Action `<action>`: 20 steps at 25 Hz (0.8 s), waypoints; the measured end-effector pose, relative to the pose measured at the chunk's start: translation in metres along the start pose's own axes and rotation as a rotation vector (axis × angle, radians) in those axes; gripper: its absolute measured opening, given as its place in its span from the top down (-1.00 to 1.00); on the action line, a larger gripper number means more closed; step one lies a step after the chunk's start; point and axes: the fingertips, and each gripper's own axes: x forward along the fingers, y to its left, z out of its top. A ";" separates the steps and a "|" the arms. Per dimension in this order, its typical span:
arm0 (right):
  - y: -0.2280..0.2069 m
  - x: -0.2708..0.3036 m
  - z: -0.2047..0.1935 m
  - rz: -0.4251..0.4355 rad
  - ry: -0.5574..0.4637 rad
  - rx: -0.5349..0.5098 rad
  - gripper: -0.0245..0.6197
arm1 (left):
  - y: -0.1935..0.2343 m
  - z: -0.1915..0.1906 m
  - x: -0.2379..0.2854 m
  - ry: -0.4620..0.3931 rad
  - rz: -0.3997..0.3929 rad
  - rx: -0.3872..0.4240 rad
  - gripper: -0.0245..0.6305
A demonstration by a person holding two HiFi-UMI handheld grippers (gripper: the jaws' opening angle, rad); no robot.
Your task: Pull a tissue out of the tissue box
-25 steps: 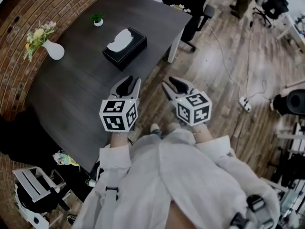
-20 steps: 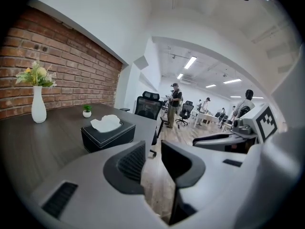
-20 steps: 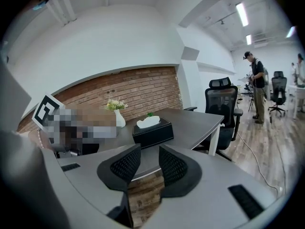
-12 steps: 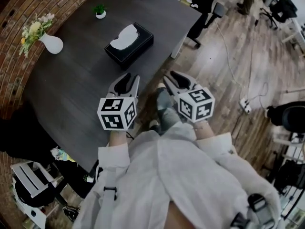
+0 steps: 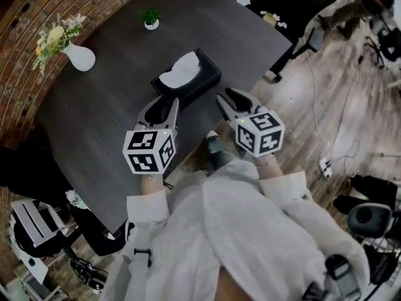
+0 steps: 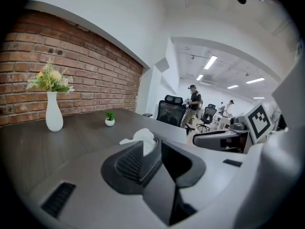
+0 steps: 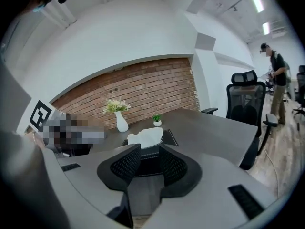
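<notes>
A black tissue box (image 5: 195, 85) lies on the dark table (image 5: 100, 118), with a white tissue (image 5: 180, 71) standing out of its top slot. My left gripper (image 5: 164, 110) hovers over the table just short of the box's near side, open and empty. My right gripper (image 5: 234, 101) is at the table's edge, right of the box, also open and empty. In the left gripper view the tissue (image 6: 143, 138) shows just past the jaws of that gripper (image 6: 155, 149). In the right gripper view the tissue (image 7: 145, 137) and box (image 7: 168, 138) sit beyond the gripper (image 7: 149, 163).
A white vase with flowers (image 5: 80, 56) stands at the table's left, a small potted plant (image 5: 150, 19) at its far side. Office chairs (image 5: 301, 39) stand past the right corner. Cables and a power strip (image 5: 324, 165) lie on the wooden floor.
Both grippers have travelled forward toward the tissue box, and it now lies just ahead of their tips. The jaws stay as wide as before.
</notes>
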 end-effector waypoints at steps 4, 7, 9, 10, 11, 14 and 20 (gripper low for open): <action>-0.010 0.037 0.028 0.072 0.012 -0.031 0.56 | 0.021 0.024 0.022 -0.002 0.052 -0.008 0.60; -0.017 0.059 0.044 0.128 0.024 -0.063 0.56 | 0.030 0.035 0.038 0.008 0.082 -0.011 0.56; -0.023 0.071 0.052 0.156 0.028 -0.082 0.56 | 0.033 0.040 0.048 0.013 0.094 -0.010 0.55; -0.027 0.076 0.056 0.169 0.031 -0.092 0.56 | 0.035 0.043 0.054 0.015 0.097 -0.009 0.54; -0.030 0.082 0.060 0.182 0.035 -0.103 0.56 | 0.036 0.046 0.059 0.018 0.100 -0.007 0.53; -0.037 0.097 0.071 0.224 0.048 -0.136 0.56 | 0.039 0.053 0.073 0.022 0.113 -0.005 0.53; -0.046 0.117 0.078 0.316 0.091 -0.187 0.56 | 0.041 0.057 0.092 0.046 0.142 -0.011 0.53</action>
